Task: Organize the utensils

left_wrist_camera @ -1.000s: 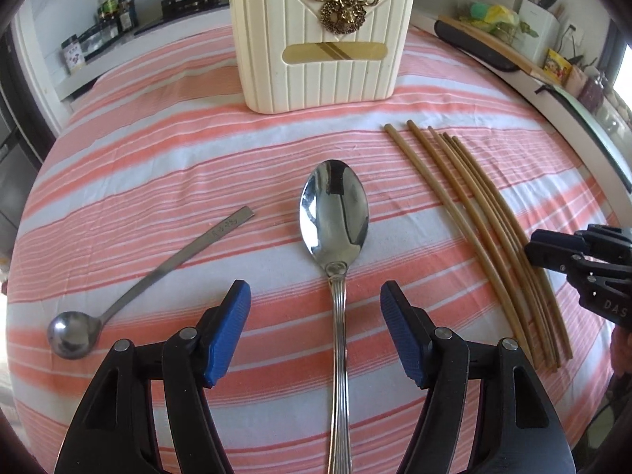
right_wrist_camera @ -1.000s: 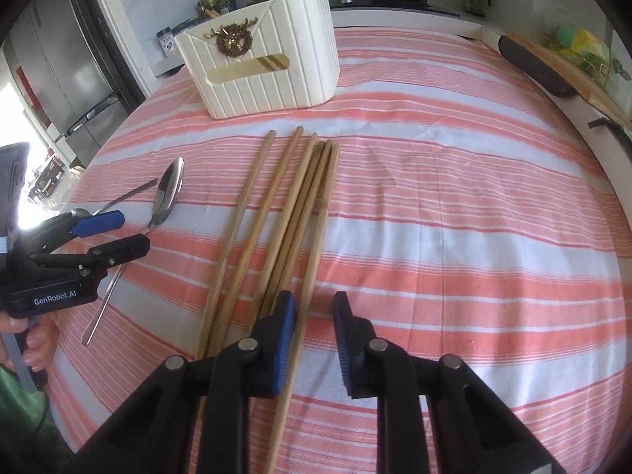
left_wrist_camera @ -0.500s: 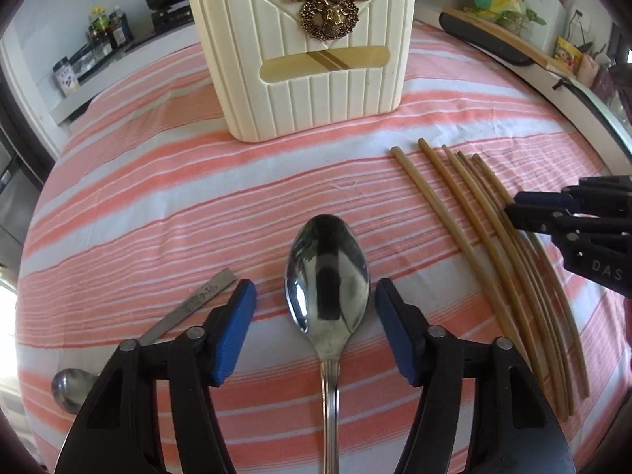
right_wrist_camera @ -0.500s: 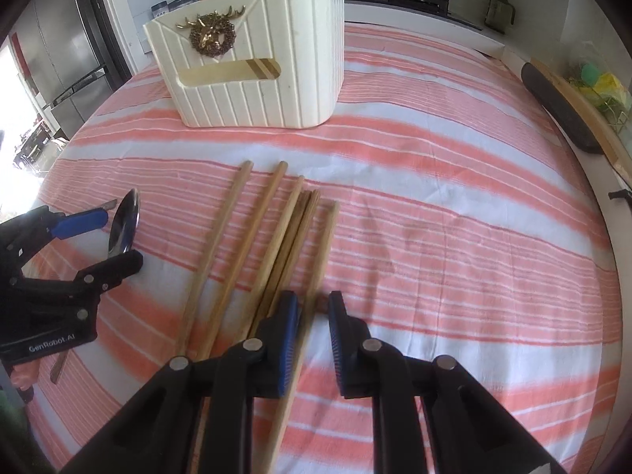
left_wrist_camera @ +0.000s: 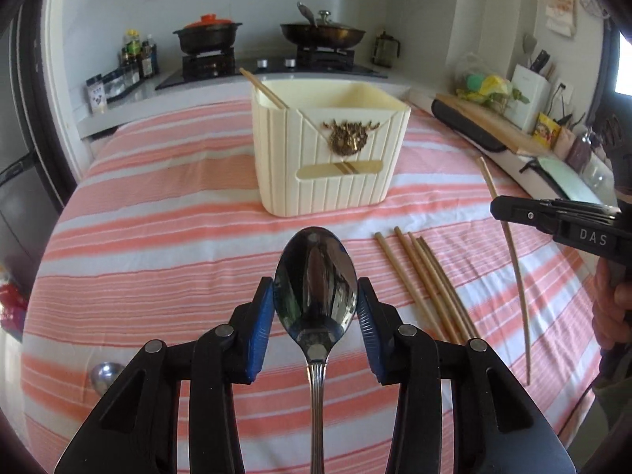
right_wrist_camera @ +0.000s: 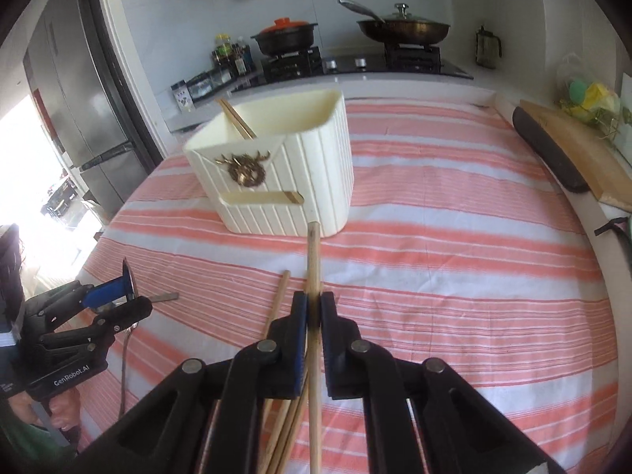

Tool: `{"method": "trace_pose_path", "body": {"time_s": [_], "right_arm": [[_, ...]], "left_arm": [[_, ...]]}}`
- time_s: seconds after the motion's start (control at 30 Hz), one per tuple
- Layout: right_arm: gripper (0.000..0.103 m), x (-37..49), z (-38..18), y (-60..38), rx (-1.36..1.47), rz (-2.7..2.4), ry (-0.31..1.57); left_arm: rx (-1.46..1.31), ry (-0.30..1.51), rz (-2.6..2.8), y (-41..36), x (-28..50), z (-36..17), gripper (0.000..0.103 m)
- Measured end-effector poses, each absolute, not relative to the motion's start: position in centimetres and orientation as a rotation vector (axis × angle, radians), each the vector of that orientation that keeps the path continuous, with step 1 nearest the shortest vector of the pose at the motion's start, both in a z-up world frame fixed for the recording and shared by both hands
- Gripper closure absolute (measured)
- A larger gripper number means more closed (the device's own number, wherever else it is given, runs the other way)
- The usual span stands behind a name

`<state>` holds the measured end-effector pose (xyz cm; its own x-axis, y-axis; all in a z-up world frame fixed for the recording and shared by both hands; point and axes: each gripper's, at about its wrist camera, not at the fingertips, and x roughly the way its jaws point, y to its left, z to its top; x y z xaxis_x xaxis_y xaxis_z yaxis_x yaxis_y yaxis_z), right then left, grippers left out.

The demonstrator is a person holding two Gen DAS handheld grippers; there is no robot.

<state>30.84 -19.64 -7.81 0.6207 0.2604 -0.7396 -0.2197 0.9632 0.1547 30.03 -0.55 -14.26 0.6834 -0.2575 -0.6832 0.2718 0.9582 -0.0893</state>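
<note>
My left gripper [left_wrist_camera: 316, 304] is shut on the bowl of a large steel spoon [left_wrist_camera: 316, 276] and holds it above the striped cloth; it shows at the left of the right wrist view [right_wrist_camera: 118, 300]. My right gripper [right_wrist_camera: 314, 308] is shut on one wooden chopstick [right_wrist_camera: 314, 252], lifted off the cloth; this chopstick also shows in the left wrist view [left_wrist_camera: 509, 245]. The cream utensil holder [left_wrist_camera: 331, 158] stands ahead with one chopstick [left_wrist_camera: 262, 89] leaning inside. Several chopsticks [left_wrist_camera: 422, 276] lie on the cloth to the right of the spoon.
A small steel ladle [left_wrist_camera: 104, 373] lies on the cloth at the lower left. The table's striped cloth [left_wrist_camera: 158, 237] ends at a counter with a stove and pans [left_wrist_camera: 322, 35] behind. A cutting board [right_wrist_camera: 572, 150] lies along the right edge.
My left gripper has closed on the spoon's bowl and lifted it. My right gripper has closed on one chopstick and raised it off the pile. Both views have tilted up toward the holder.
</note>
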Motion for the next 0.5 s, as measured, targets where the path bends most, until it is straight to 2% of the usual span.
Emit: {"method": "trace_pose_path", "body": {"time_s": [0.23, 0.5], "right_arm": [[0.096, 24.7, -2.1, -18.2, 0.005, 0.305, 0.678], [0.096, 20.4, 0.9, -17.9, -0.009, 0.295, 0.564]], "left_arm": [[-0.034, 0.638, -0.291, 1.7, 25.8, -10.2, 0.062], [-0.082, 0.586, -0.293, 2.7, 23.3, -8.0, 0.062]]}}
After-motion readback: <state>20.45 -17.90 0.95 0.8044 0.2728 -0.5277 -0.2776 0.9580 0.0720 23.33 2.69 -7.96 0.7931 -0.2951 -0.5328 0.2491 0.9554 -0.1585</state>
